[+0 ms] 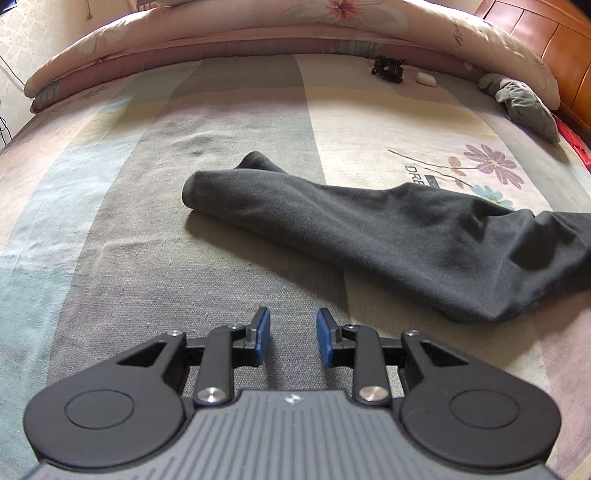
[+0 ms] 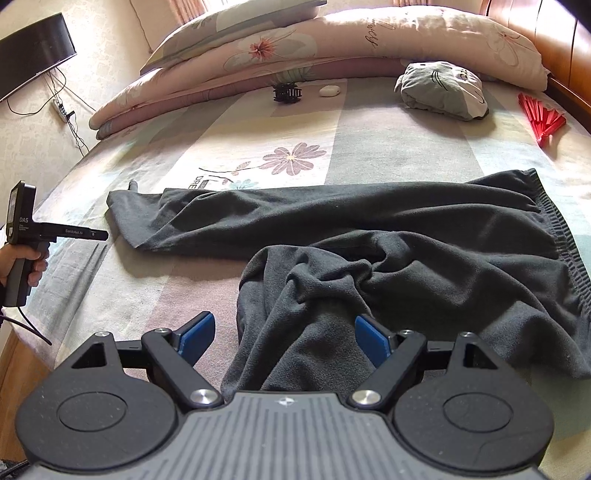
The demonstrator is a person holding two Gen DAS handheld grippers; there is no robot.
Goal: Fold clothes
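Observation:
Dark grey trousers (image 2: 369,221) lie on the bed. One leg stretches left to its cuff (image 2: 122,210), and the elastic waistband (image 2: 557,236) is at the right. The other leg is bunched up in front of my right gripper (image 2: 284,332), which stands wide open over it; the crumpled cloth lies between the blue pads (image 2: 195,334) without being pinched. In the left wrist view the stretched leg (image 1: 369,229) lies ahead and to the right. My left gripper (image 1: 293,332) is open over bare sheet, short of the cloth, with nothing between its fingers. A hand (image 2: 26,262) holds its handle.
The striped, flowered bedsheet (image 1: 147,221) covers the bed. At the back lie folded floral quilts (image 2: 295,44). Near them are a grey plush cushion (image 2: 443,92), a red fan (image 2: 543,118), a small black object (image 2: 286,92) and a white oval item (image 2: 330,90). A wooden headboard (image 2: 554,33) stands at the right.

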